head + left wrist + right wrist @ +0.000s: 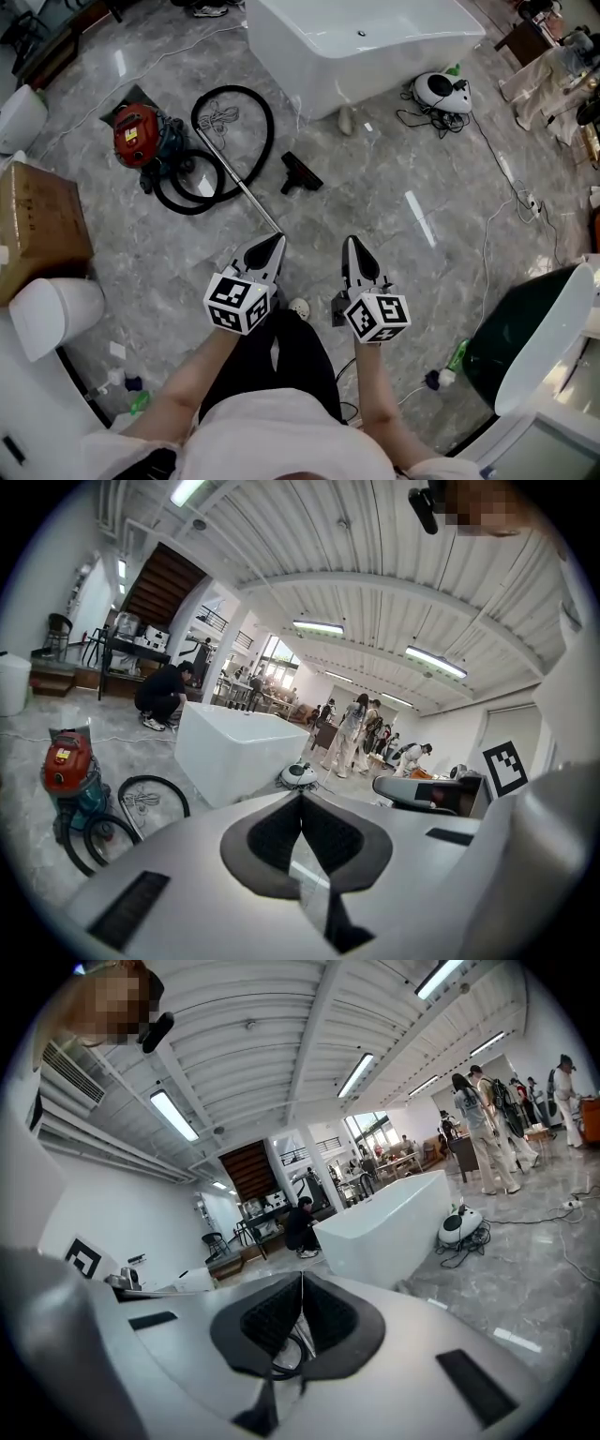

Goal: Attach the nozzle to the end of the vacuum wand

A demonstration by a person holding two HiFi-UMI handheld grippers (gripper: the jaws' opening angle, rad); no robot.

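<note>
Head view: left gripper [276, 241] and right gripper [352, 243], jaws together, empty; red vacuum [138, 134] label illegible.

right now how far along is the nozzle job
Nothing looks done yet: the nozzle lies on the floor, apart from the wand, which runs from the red vacuum's hose. Nothing is in hand: the left gripper and right gripper are both shut and empty. Left to do: pick up nozzle and wand, then push the nozzle onto the wand's free end.

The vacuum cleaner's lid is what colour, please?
Vacuum cleaner lid: red, clearest in head view.
</note>
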